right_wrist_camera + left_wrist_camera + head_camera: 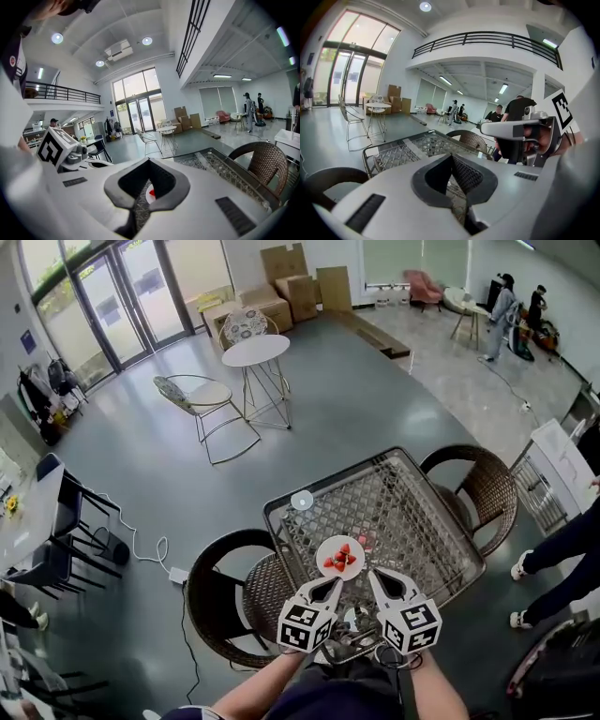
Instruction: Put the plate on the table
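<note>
Plate point(338, 556) is down on the table point(427, 507), flat, toward the table's near corner and inside its rim, strawberries point(341, 560) piled on it. By my read the placing is done

My left gripper point(334, 586) is clenched, pads meeting with nothing between them. My right gripper point(372, 575) is the same, clamped on air; in the right gripper view the plate only shows through the gap behind its pads, it isn't gripped. Both sets of tips hang over the table's near corner, left one just beside the plate's near rim, right one just off its right side. Can't tell if the left tip is touching the rim or only close

What could go wrong, as I judge it:
- top looks like glass over lattice, so probably slick. A bump from either closed tip could skate the plate across the table or toward the near edge
- it sits nearer that edge than the table's middle, so there's less margin on that side
- strawberries are loose, so a knock or tilt would probably roll them off onto the table
- the two grippers are close together over that corner; if I swing one sideways it could clip the other or sweep the plate
- wicker chair point(221, 594) is tucked in at the table's near left, something to snag on if I pull out low

Safest exit is probably up and back, away from the table, jaws kept shut
</note>
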`<state>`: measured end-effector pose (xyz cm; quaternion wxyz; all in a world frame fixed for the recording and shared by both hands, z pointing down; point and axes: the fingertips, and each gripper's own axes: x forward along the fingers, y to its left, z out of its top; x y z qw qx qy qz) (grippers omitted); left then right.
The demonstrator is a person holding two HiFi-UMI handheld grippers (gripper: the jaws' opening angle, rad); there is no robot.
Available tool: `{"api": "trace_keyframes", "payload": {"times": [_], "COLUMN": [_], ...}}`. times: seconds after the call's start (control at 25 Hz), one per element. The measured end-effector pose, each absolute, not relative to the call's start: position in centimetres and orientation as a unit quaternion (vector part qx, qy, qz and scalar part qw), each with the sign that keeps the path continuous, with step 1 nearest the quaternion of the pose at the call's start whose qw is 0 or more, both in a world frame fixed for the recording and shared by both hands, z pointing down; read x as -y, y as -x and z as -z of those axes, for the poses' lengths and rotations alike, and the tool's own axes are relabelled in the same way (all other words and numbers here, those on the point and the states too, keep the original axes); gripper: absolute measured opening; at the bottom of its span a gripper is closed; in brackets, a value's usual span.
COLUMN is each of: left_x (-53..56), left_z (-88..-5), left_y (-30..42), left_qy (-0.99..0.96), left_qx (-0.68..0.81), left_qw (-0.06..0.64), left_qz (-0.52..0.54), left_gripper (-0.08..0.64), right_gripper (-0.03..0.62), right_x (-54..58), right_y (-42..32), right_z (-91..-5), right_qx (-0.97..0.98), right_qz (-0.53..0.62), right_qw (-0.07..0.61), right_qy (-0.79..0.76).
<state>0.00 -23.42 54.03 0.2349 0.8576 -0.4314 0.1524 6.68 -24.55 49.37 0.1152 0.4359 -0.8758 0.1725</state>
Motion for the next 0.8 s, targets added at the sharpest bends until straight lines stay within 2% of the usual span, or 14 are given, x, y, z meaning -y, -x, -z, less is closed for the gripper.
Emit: {"api": "trace_keyframes", "payload": {"times": [0.32,0.8], "left_x": [22.8,22.7], "left_z": [-47.8,-43.7], "left_y": [-1.5,-2.1], "left_qy": [-0.893,-0.91], "left_qx": [0.398,0.378], "left_qw": [0.184,0.156], "left_qz": [-0.1,-0.068], "left_gripper": [0.006,0.006], "right_gripper": [0.005,0.005], "right_x": [24.3,24.3], "right_y": [-5.4,-5.3], "right_z": [-45.6,-42.2], "right_qx": [0.894,0.9], "right_qz": [-0.142,-0.111], "right_qw": [0.083,0.053], "right_qy": [-0.417,-0.419]}}
